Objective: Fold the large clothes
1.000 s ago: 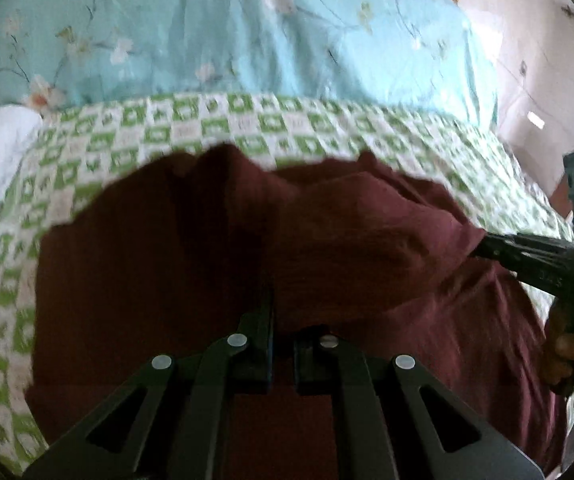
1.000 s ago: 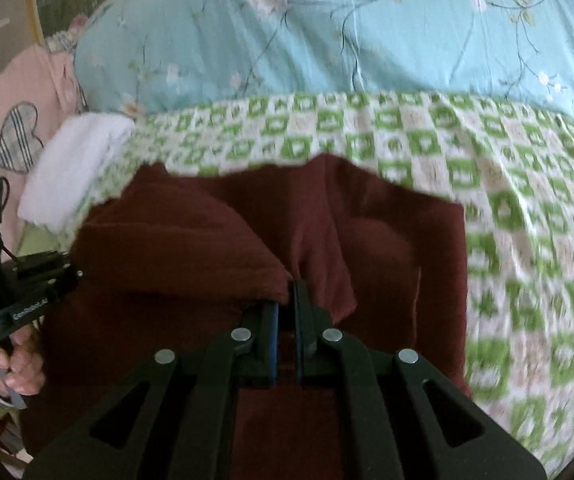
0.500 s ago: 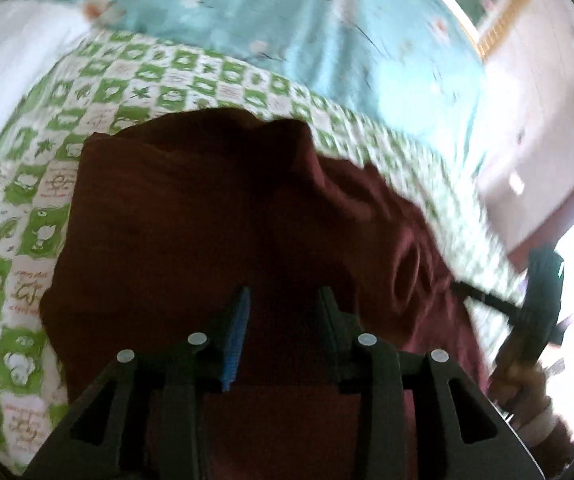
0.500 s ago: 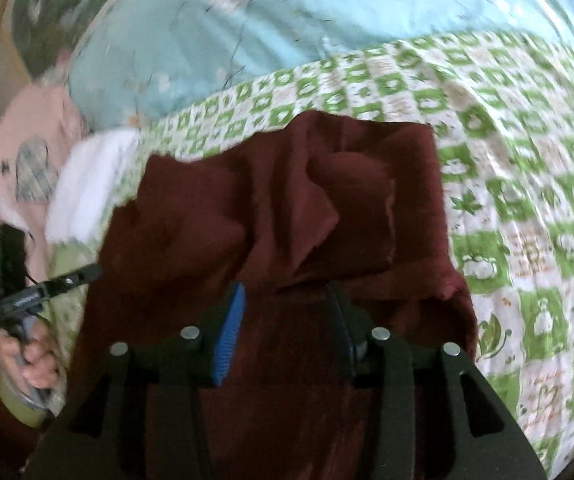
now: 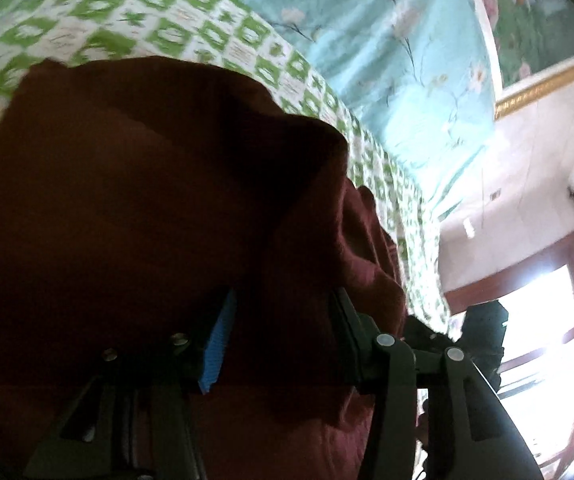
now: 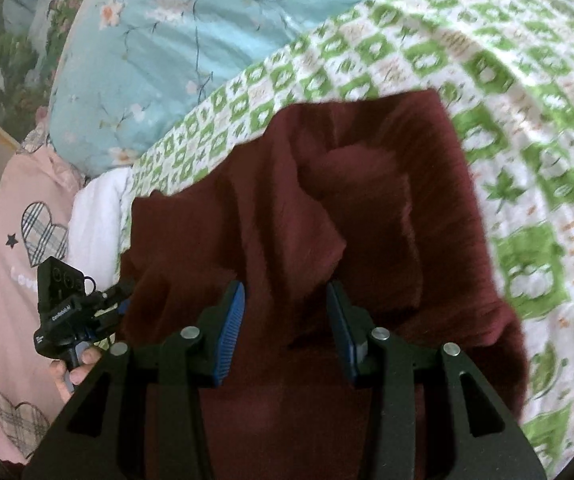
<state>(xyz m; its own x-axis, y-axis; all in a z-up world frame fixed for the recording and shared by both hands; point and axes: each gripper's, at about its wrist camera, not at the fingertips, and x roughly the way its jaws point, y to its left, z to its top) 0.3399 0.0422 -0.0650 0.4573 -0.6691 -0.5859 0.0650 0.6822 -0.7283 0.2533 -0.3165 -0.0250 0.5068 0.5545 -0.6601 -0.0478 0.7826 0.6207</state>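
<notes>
Left gripper (image 5: 283, 312) jaws wide apart, nothing between them, blue pad on one finger, dark maroon garment (image 5: 147, 208) right under and ahead of the tips. Cannot tell if the tips touch the cloth, that view is dark and blurred. Right gripper (image 6: 285, 306) also spread wide, blue pads (image 6: 231, 320) facing in, gap empty, hovering over the same garment (image 6: 367, 208).

Garment lies in a rumpled, partly folded pile on the green-and-white checked bedsheet (image 6: 527, 140), a flap (image 6: 311, 232) doubled over near the middle with its corner pointing toward the right gripper, far edge roughly straight, right side dropping off toward the near edge of the bed. In the left wrist view it bulges up in a hump, lighter red folds (image 5: 371, 264) on the right.

Seen from the right wrist, the left gripper (image 6: 121, 300) sits at the garment's left edge, its black body and handle gripped by the left hand (image 6: 75, 368). Right gripper's dark body shows at the lower right of the left wrist view, by the bright window (image 5: 547, 320).

Beyond the sheet: light blue floral quilt (image 6: 175, 40), white towel or pillow (image 6: 95, 216) beside the garment's left edge, pink bedding with plaid hearts (image 6: 15, 240), gold-framed picture (image 5: 535, 20) on the wall
</notes>
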